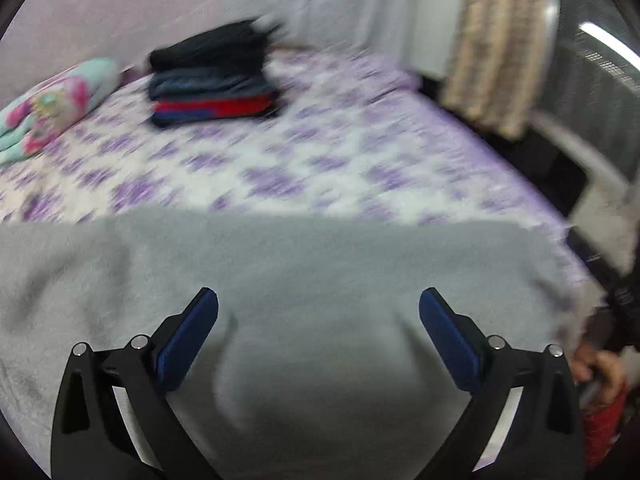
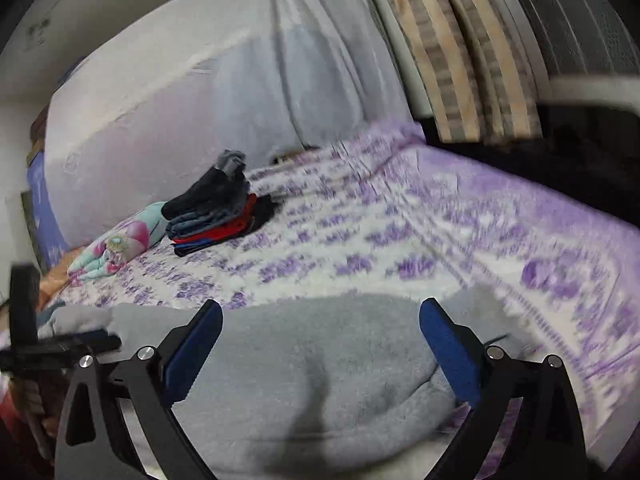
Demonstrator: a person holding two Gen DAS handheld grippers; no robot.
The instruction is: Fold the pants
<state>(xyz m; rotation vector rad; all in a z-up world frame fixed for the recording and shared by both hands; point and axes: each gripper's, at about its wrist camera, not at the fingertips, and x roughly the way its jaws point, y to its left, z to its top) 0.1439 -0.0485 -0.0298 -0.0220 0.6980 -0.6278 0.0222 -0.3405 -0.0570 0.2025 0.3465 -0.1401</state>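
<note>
Grey fleece pants (image 1: 304, 264) lie spread on the near part of a bed with a purple-flowered sheet (image 1: 280, 160). My left gripper (image 1: 319, 308) is open, its blue pads wide apart above the grey cloth, holding nothing. In the right wrist view the same grey pants (image 2: 312, 344) lie folded over in soft rolls. My right gripper (image 2: 321, 316) is open and empty just above them. The other gripper's black body (image 2: 40, 344) shows at the left edge of that view. Both views are blurred by motion.
A stack of folded dark, blue and red clothes (image 1: 212, 76) sits at the far side of the bed, also in the right wrist view (image 2: 216, 212). A floral pillow (image 1: 48, 104) lies to its left. A striped curtain (image 1: 492, 40) hangs at the right.
</note>
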